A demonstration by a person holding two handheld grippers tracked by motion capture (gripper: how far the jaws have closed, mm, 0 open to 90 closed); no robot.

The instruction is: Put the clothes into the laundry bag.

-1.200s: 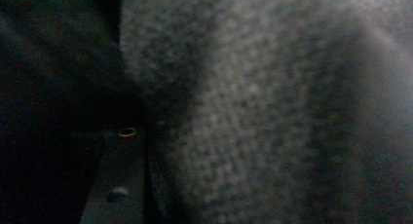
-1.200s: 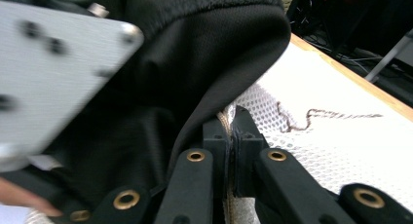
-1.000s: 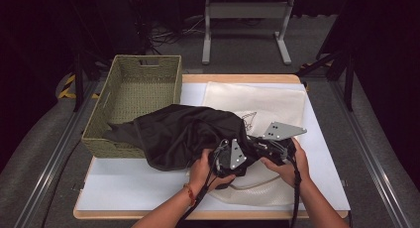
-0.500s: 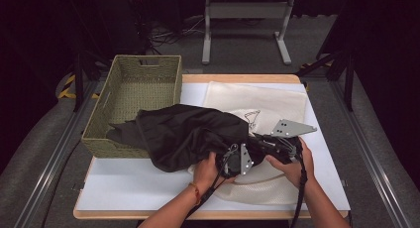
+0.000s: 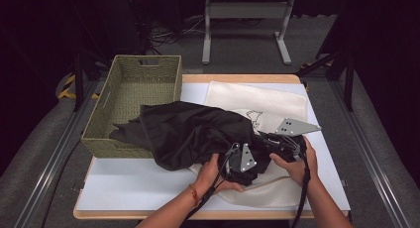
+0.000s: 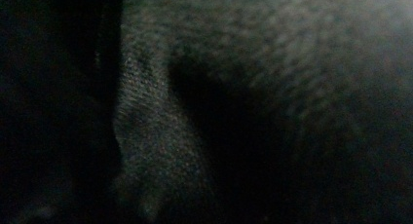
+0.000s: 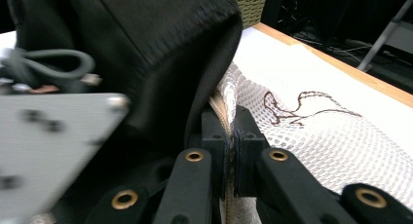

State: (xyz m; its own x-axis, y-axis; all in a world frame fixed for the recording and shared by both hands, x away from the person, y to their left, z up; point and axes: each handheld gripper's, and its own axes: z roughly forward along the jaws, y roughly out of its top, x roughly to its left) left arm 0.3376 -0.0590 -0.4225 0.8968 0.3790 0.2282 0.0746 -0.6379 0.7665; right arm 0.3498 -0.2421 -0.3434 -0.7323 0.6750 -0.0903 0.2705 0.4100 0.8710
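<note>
At the table's near edge, the right gripper (image 7: 228, 151) pinches the rim of the white mesh bag (image 7: 311, 136), a light, floppy thing best held at that hem, while the left gripper (image 5: 236, 161), its jaws unreadable, pushes the soft black garment (image 5: 193, 131) in.

From above, we lose the left gripper's (image 5: 236, 164) jaw tips under the black garment (image 5: 193, 131), lower centre of the frame, so we cannot tell how they stand. Its own view gives us dark, blurred cloth (image 6: 156, 136) pressed close, no jaws to make out. In the right gripper view, the grey plate (image 7: 53, 136) at lower left is smeared out of focus, and the mesh bag (image 7: 316, 131) runs off the right edge.
</note>
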